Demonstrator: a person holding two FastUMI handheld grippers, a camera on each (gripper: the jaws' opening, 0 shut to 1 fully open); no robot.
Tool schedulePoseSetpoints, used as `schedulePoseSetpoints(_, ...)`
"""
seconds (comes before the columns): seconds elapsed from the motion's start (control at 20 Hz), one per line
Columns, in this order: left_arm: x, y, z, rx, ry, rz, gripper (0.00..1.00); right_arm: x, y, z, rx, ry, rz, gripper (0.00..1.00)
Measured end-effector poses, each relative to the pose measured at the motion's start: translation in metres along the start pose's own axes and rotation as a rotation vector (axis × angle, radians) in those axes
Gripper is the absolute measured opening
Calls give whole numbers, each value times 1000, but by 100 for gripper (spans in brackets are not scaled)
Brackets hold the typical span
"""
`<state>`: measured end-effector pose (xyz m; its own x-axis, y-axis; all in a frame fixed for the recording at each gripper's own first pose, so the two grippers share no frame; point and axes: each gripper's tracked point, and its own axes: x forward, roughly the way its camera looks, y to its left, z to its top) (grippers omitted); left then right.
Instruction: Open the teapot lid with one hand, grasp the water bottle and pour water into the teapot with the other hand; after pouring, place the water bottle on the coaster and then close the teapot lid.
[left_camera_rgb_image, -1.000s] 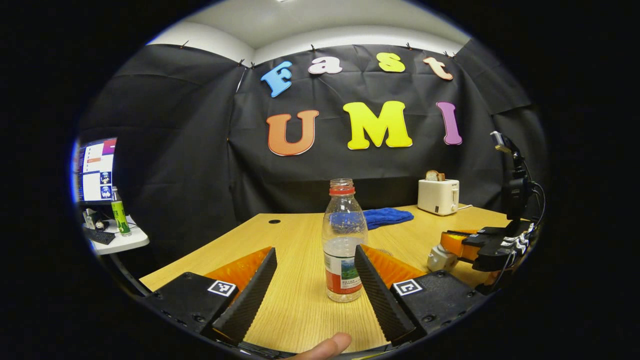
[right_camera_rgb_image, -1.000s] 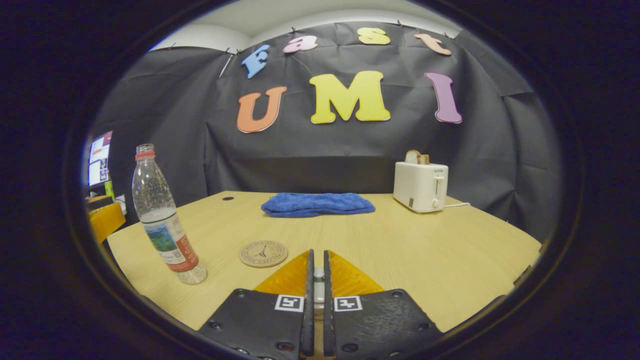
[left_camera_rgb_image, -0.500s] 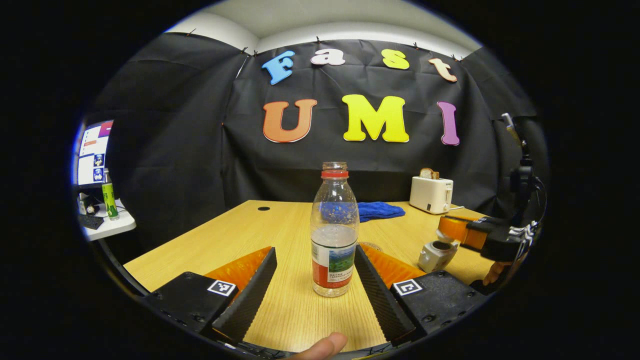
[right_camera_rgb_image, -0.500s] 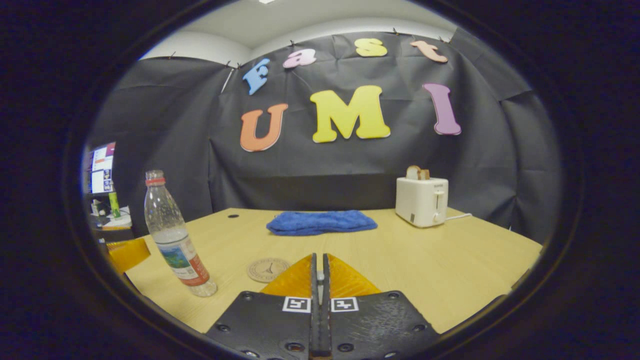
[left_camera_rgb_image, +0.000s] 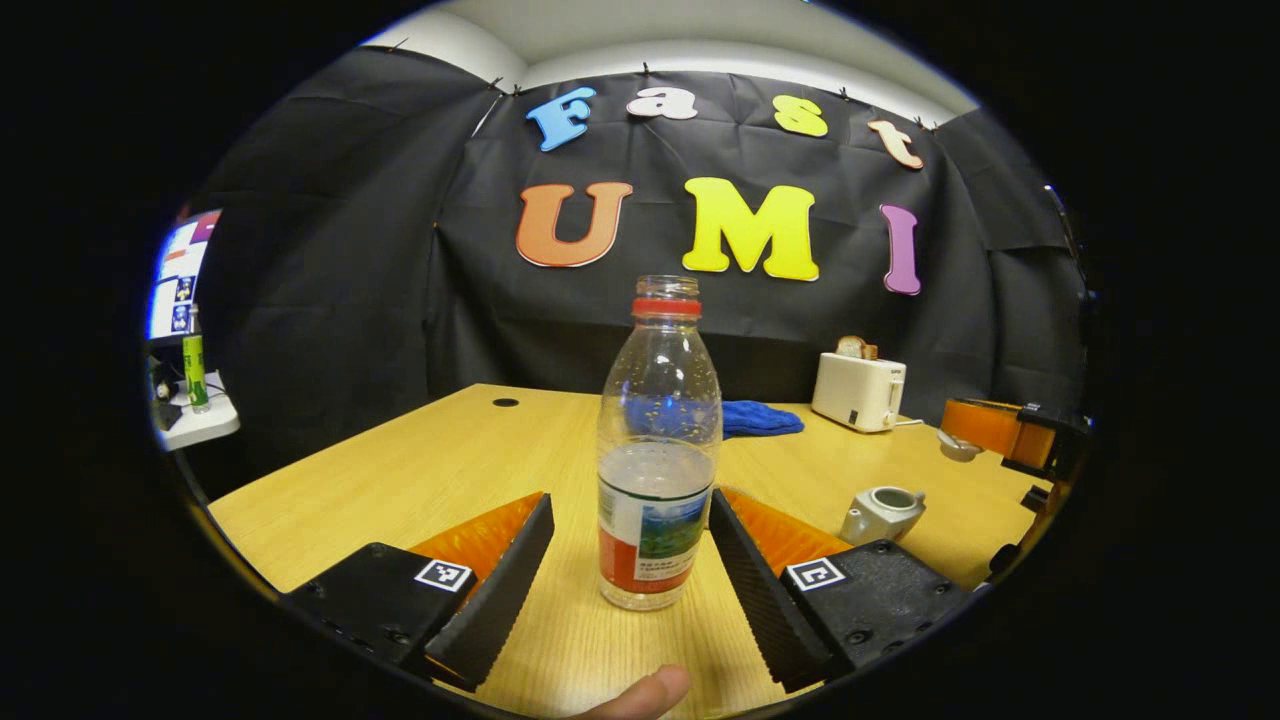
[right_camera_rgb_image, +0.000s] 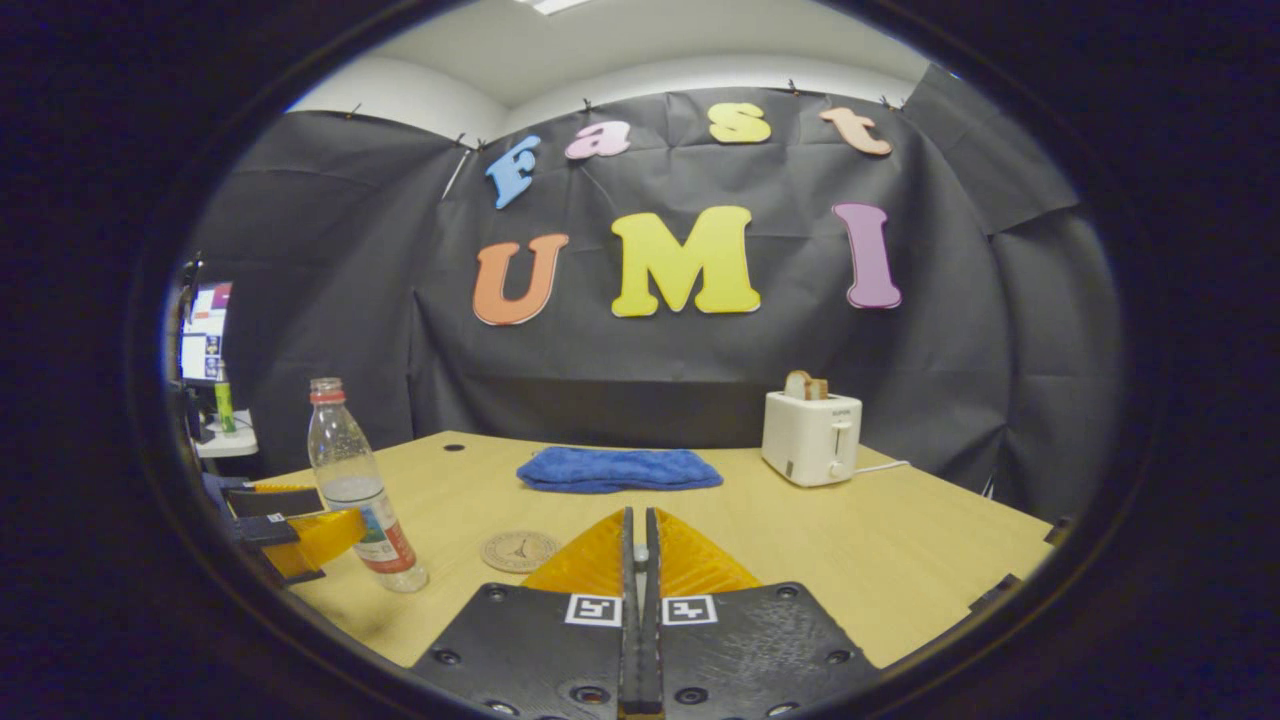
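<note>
A clear water bottle (left_camera_rgb_image: 655, 470) with no cap, about a third full, stands on the wooden table (left_camera_rgb_image: 450, 470). My left gripper (left_camera_rgb_image: 630, 500) is open, with a finger on each side of the bottle's lower half. The small pale teapot (left_camera_rgb_image: 882, 512) sits to the right with its mouth uncovered. My right gripper (right_camera_rgb_image: 640, 515) is shut on the teapot lid (right_camera_rgb_image: 640, 553) and holds it in the air; in the left gripper view the lid (left_camera_rgb_image: 958, 447) hangs above and to the right of the pot. A round coaster (right_camera_rgb_image: 519, 550) lies right of the bottle (right_camera_rgb_image: 358, 490).
A folded blue towel (right_camera_rgb_image: 618, 468) lies at the back of the table, and a white toaster (right_camera_rgb_image: 810, 438) with bread stands at the back right. A side table with a monitor (left_camera_rgb_image: 180, 270) and a green can is off to the left. A fingertip (left_camera_rgb_image: 640, 692) shows at the bottom edge.
My left gripper has moved in so the bottle now stands between its fingers. My right gripper has lifted the lid up and away from the teapot, whose mouth now shows.
</note>
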<state>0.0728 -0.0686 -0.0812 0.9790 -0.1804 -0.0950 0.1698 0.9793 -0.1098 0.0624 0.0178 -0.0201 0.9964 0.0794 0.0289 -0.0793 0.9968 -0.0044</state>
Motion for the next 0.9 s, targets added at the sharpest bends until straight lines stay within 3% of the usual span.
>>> schedulePoseSetpoints(0.5, 29, 4, 5, 44, -22, -2, 96, -11, -22, -14, 9, 18, -25, 0)
schedulePoseSetpoints(0.6, 29, -3, 5, 59, -20, -30, 91, -14, -24, -16, 0, 17, -26, 0)
schedulePoseSetpoints(0.65, 33, -4, 3, 60, -9, -33, 81, -14, -24, -18, -5, 18, -24, 0)
schedulePoseSetpoints(0.7, 29, -3, 4, 64, -7, -27, 79, -16, -23, -19, -3, 21, -15, 0)
schedulePoseSetpoints(0.9, 20, -3, 9, 41, 8, -3, 77, -23, -30, -17, 17, 15, -1, 0)
